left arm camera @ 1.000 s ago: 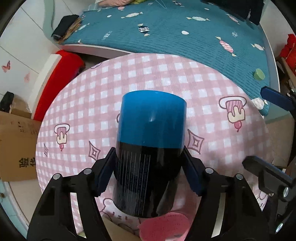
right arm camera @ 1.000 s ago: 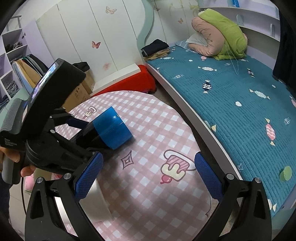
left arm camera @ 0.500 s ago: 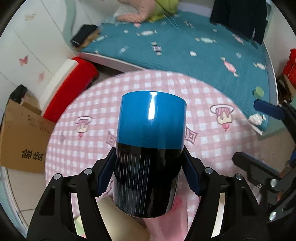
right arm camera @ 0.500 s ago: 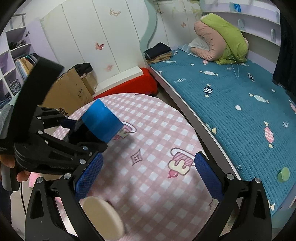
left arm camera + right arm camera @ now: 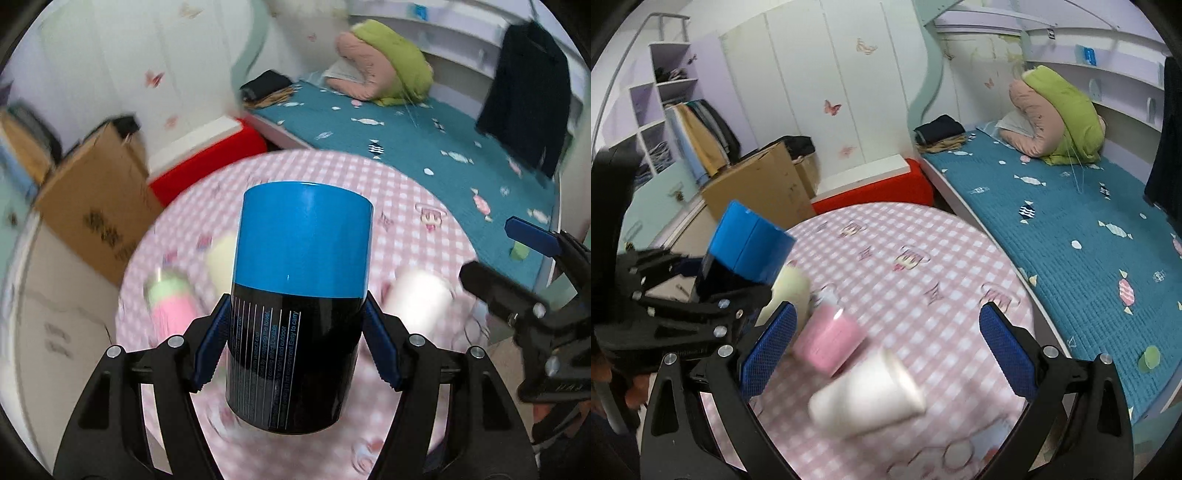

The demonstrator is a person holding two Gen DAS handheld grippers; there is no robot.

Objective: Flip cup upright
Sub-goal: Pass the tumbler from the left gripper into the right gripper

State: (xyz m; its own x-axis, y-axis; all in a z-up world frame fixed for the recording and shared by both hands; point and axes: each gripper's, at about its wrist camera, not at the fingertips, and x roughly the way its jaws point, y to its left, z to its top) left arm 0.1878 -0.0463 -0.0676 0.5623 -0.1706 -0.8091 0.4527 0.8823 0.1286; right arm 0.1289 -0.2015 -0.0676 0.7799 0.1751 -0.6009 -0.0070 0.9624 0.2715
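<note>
Cup (image 5: 301, 302), blue at one end and black at the other, sat clamped between the left gripper (image 5: 295, 341) pads, held in the air over the pink checked table (image 5: 923, 266); we read white print on the black part: "Easy to carry", "outdoor", the rest too small. Right gripper (image 5: 884, 341) hung with jaws wide apart and nothing in them, above a white cup (image 5: 866, 397) on its side and a pink cup (image 5: 827, 341) beside it. Cardboard box (image 5: 98, 206) carried dark characters we couldn't read through blur.
</note>
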